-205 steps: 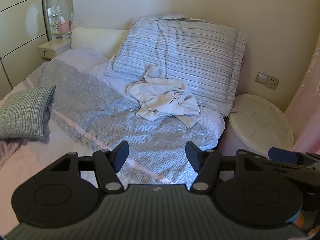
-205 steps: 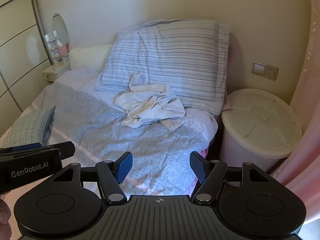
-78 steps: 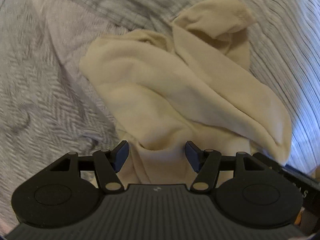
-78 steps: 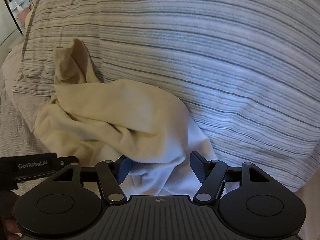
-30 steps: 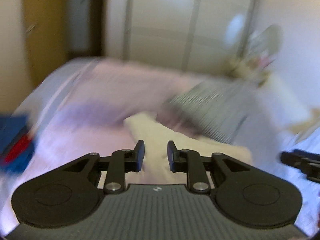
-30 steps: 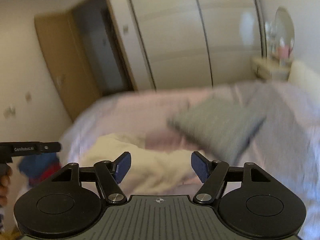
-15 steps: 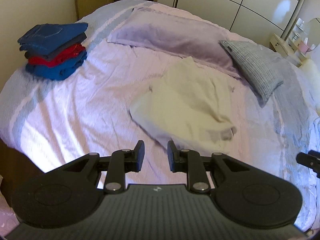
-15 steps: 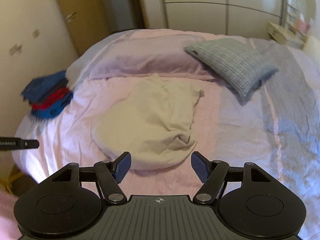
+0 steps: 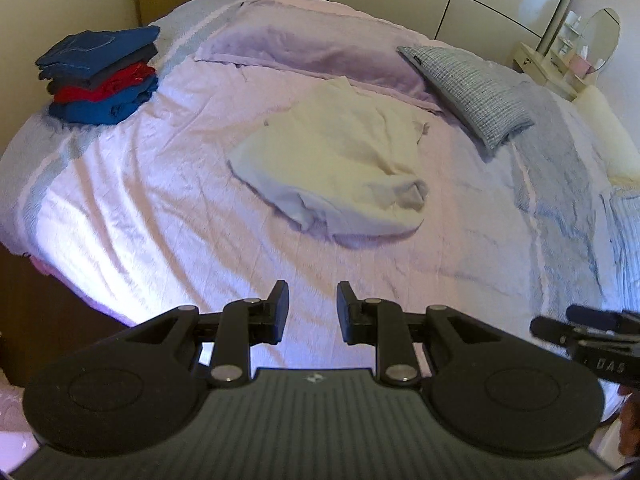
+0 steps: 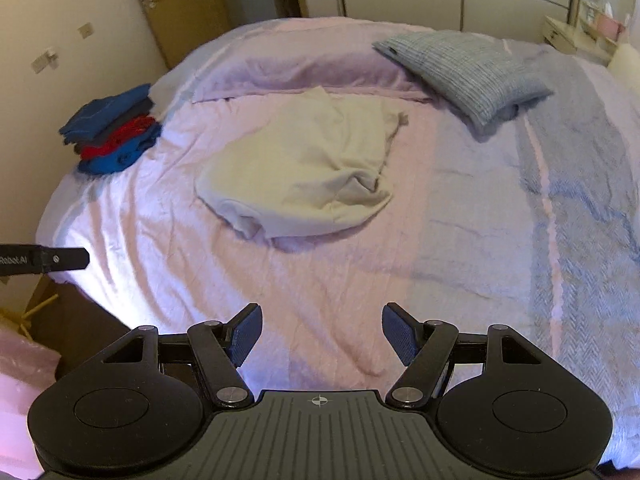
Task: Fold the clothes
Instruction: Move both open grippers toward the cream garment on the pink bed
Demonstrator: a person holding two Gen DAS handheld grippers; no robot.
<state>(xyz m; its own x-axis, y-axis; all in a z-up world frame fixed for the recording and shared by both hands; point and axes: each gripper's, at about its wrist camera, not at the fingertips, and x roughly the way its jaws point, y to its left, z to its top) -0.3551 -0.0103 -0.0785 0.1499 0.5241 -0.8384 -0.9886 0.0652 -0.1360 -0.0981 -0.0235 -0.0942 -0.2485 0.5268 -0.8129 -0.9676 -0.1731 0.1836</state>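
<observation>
— Both grippers have come lower toward the bed (image 9: 168,216) since half a second ago, and the cream garment (image 9: 340,160) looks bigger now.

— Where is it lying?

— Crumpled in the middle of the pink sheet, well apart from both grippers. A stack of folded clothes (image 9: 100,76) sits at the far left edge.

— And the jaws?

— On the left gripper (image 9: 309,312) they stand narrowly apart, just opened slightly, nothing between. On the right gripper (image 10: 322,334) they are wide open and empty.

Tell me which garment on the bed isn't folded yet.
The cream garment lying rumpled mid-bed, in front of the lilac pillow. The others, blue, grey and red, sit folded in a stack near the bed's far left edge.
</observation>
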